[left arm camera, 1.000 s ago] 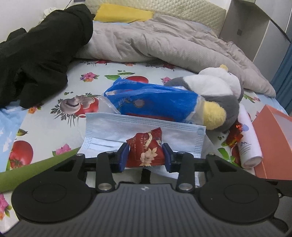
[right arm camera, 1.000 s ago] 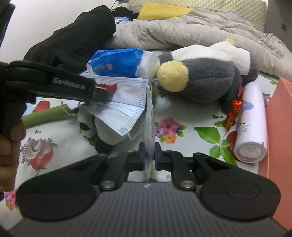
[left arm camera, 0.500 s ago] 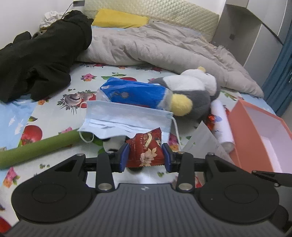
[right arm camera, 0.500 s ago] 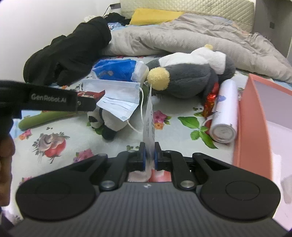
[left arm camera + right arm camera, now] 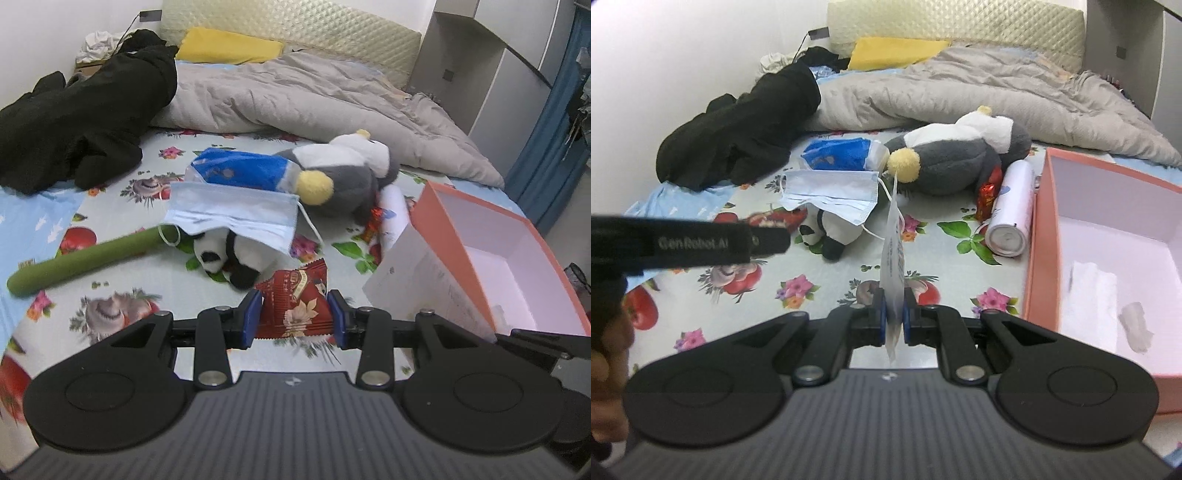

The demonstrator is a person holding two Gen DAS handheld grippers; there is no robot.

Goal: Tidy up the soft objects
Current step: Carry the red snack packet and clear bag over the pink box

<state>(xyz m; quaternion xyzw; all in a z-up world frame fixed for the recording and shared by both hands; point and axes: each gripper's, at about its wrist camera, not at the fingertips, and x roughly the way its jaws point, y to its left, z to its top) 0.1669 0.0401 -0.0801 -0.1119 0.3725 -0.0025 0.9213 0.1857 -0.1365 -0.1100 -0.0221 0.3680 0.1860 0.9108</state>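
Note:
My left gripper (image 5: 293,314) is shut on a red snack packet (image 5: 293,308) and holds it above the bed. My right gripper (image 5: 894,325) is shut on a thin white packet (image 5: 894,254), seen edge-on, also shown flat in the left wrist view (image 5: 417,284). On the flowered sheet lie a grey and white plush penguin (image 5: 343,177), a small plush panda (image 5: 229,256) under a blue face mask (image 5: 232,212), and a blue plastic bag (image 5: 240,171). A pink open box (image 5: 1108,240) stands at the right.
A white cylinder can (image 5: 1012,212) and a red wrapper (image 5: 988,194) lie beside the box. A green roll (image 5: 85,258) lies left. Black clothing (image 5: 74,122), a grey duvet (image 5: 314,99) and a yellow pillow (image 5: 229,46) are at the back. The left gripper's arm (image 5: 687,245) crosses the right view.
Both grippers have pulled back and up from the pile with their packets still held. The panda and more of the pink box have come into view.

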